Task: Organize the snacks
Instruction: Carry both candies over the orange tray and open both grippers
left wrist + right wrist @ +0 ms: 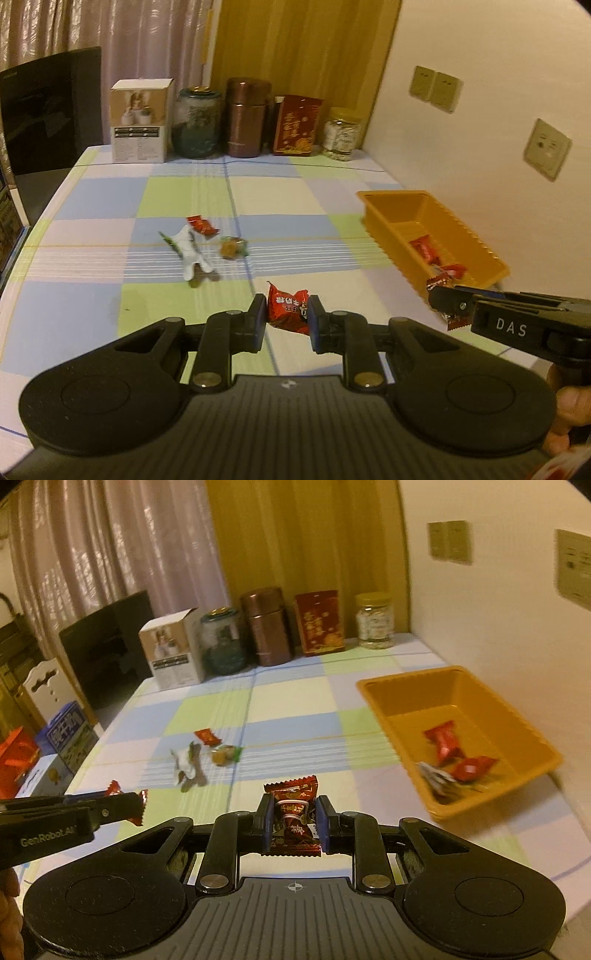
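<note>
Judging by how the snacks lie, the sorting is partway through: the orange tray [517,716] at the counter's right edge, near the wall, already holds two red-wrapped candies [445,740] and a silvery wrapper beside them, while three loose pieces wait together near the middle of the checked counter [110,206], well apart from the tray: a small red packet [201,224], a white wrapper [190,254] and a green-and-amber sweet [232,247]. Both tools are loaded. The left hand-held gripper [287,313] is clenched on a bright red snack packet [288,308], held low over the near part of the counter; in the right wrist view the packet's crimped ends poke out from that tool's tip. The right hand-held gripper [291,819] grips a dark red candy [293,812] squarely between its blue pads, pointed toward the counter with the tray off to its right. What seems left is dropping these two pieces into the tray, then fetching the three in the middle. The jars, tin and boxes along the back edge look like fixtures, not part of the job
</note>
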`<state>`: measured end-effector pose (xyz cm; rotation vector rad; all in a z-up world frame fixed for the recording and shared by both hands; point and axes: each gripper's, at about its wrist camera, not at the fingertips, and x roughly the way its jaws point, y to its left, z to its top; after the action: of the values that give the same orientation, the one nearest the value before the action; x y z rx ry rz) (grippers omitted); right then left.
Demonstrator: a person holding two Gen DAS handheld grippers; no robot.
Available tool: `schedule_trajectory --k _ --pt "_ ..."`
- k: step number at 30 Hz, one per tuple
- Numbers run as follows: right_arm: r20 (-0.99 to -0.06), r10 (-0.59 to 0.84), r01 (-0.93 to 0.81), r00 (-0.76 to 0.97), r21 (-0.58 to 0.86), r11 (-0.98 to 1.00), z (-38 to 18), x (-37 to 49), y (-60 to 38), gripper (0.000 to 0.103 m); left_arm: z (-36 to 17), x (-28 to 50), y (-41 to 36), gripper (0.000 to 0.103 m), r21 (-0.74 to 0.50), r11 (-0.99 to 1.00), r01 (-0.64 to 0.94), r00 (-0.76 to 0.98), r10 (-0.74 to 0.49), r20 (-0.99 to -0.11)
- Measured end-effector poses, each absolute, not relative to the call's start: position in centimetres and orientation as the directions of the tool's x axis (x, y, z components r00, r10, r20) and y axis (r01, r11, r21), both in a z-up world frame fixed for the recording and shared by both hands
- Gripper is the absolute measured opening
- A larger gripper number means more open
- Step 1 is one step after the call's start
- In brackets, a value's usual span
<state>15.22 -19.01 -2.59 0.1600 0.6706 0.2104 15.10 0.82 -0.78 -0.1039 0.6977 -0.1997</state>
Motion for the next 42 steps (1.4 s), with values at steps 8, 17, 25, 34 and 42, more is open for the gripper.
schedule_trajectory --k 8,17,25,34,42 --pt "-0.605 0.176 -0.064 0.776 0.201 0.977 -1.6 12.8 -22.8 0.024 -0.5 13.9 -2.5 0.02 -0.17 0.963 0.209 0.731 -0.269 -0.627" --pt "-0.601 0.146 -0.02 0.786 0.212 0.977 -1.5 11.9 -25.3 0.024 -0.6 14.1 -5.4 0.02 -0.177 0.949 0.261 0.708 -0.313 -0.633" --pt "-0.598 0.107 0.041 0.795 0.227 0.973 -1.6 12.1 -28.5 0.024 -0.8 15.2 -7.8 0.02 -0.187 0.935 0.302 0.687 -0.35 -0.637" --pt "-0.592 0.051 0.098 0.804 0.217 0.971 -1.6 13.9 -32.7 0.024 -0.8 18.4 -13.1 0.02 -0.187 0.904 0.384 0.658 -0.41 -0.632" --pt "-0.581 0.013 0.127 0.814 0.199 0.972 -1.7 17.6 -36.5 0.024 -1.0 23.1 -17.7 0.02 -0.176 0.878 0.444 0.639 -0.448 -0.625"
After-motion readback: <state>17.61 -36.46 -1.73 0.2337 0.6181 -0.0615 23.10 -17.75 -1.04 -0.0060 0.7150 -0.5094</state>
